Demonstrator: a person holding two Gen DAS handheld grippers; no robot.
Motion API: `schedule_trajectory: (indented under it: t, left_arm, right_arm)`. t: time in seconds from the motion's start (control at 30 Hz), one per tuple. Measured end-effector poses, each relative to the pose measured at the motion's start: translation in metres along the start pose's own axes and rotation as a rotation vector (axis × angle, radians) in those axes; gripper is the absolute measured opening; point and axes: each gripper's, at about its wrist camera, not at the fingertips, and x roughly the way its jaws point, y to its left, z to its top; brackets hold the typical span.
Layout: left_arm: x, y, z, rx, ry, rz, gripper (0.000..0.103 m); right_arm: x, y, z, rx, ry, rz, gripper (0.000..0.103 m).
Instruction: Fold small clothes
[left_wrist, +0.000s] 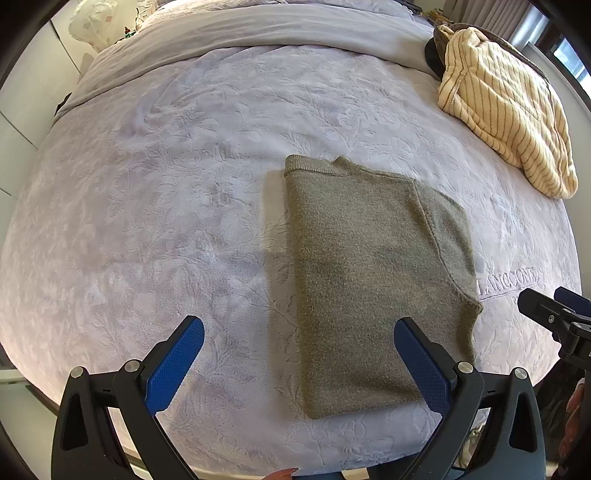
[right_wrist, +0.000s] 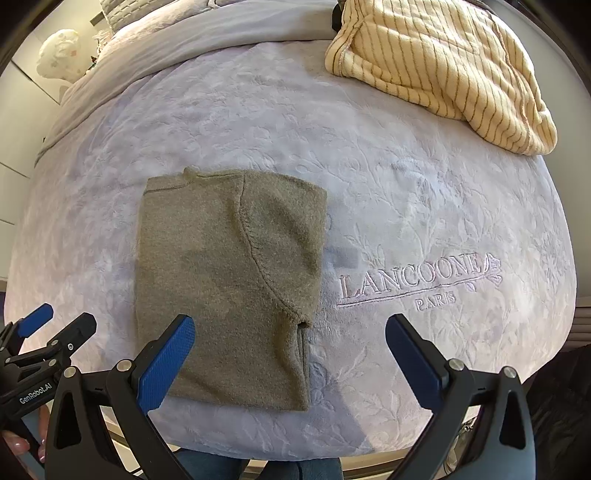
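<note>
Both tongs, left (left_wrist: 299, 332) and right (right_wrist: 290, 330), gape above folded olive sweater (left_wrist: 373, 273).

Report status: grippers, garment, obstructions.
Left gripper open, empty. Right gripper open, empty. Olive sweater folded flat on blanket. Striped garment far corner, clear.

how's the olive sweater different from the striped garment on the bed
The olive sweater is plain and folded flat into a neat rectangle; the cream striped garment is heaped and rumpled. The sweater lies near the open grippers, the striped one farther back. Both rest on the lavender blanket, neither gripped.
</note>
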Motion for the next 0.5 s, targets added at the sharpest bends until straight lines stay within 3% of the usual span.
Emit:
schedule_trajectory:
  t: [0.5]
  left_arm:
    - [-0.0019, 0.0014, 0.0000, -0.004, -0.003, 0.005, 0.103]
  right_arm:
    - [-0.0001, 0.0005, -0.0012, 0.006, 0.000, 0.001, 0.103]
